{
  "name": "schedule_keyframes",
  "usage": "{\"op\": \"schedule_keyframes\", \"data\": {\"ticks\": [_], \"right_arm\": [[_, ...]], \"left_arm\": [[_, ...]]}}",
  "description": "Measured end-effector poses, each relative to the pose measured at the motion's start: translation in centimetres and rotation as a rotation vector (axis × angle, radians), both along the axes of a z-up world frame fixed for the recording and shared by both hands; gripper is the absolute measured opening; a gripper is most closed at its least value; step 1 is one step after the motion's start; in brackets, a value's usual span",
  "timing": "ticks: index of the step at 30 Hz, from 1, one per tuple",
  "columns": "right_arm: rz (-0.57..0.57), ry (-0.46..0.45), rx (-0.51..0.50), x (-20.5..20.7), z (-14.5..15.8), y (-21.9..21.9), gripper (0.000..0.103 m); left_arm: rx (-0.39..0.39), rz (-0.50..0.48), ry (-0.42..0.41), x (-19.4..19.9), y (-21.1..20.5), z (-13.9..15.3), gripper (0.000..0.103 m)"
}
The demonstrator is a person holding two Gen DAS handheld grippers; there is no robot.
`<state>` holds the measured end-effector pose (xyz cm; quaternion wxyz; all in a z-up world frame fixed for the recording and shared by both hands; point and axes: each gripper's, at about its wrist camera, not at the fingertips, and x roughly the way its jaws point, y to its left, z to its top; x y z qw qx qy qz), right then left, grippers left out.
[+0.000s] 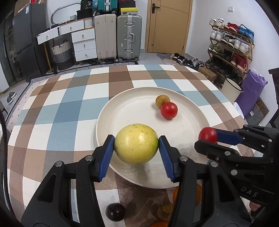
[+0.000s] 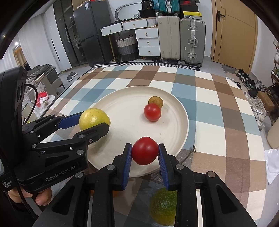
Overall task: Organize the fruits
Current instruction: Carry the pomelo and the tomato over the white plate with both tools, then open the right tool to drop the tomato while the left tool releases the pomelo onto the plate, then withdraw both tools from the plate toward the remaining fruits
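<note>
The left tongs (image 1: 136, 145) pinch a yellow-green fruit (image 1: 136, 144) over the near edge of a white plate (image 1: 122, 111) on the checkered worktop (image 1: 61, 108). At right, the right tongs (image 1: 208, 138) grip a red tomato (image 1: 207, 134) above the plate's rim. A second tomato (image 1: 168, 110) touches a brown fruit (image 1: 162, 101) on the plate.

orange fruit (image 1: 198, 193) — perhaps half-hidden

The left hand-held gripper (image 2: 95, 123) carries on its black body the white brand "GenRobot.AI", and near the grip a small label reads "Data Acquisition System". On the body of the right hand-held gripper (image 1: 208, 138) the letters "DAS" are printed. Far behind, a dark box (image 2: 150, 4) on the drawers shows the number "36".
</note>
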<state>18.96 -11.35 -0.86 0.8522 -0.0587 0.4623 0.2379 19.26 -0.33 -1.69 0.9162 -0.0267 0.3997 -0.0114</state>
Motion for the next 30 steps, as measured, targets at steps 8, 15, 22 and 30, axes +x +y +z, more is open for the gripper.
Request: {"op": "schedule_keyframes", "data": {"ticks": [8,15,22,30], "right_arm": [[-0.002,0.005,-0.007,0.3,-0.4,0.1,0.03],[-0.01,-0.04,0.004,-0.2,0.7,-0.5,0.044],[-0.02,-0.072,0.026,-1.2,2.0,-1.5,0.074],[-0.034,-0.078,0.051,-3.0,2.9,-2.9,0.101]], "left_arm": [[-0.001,-0.003,0.015,0.3,0.0,-0.5,0.049],[0.0,0.004,-0.018,-0.8,0.3,0.6,0.05],[0.017,0.023,-0.084,-3.3,1.0,3.3,0.085],[0.016,0.054,-0.114,-7.2,1.8,5.0,0.102]]}}
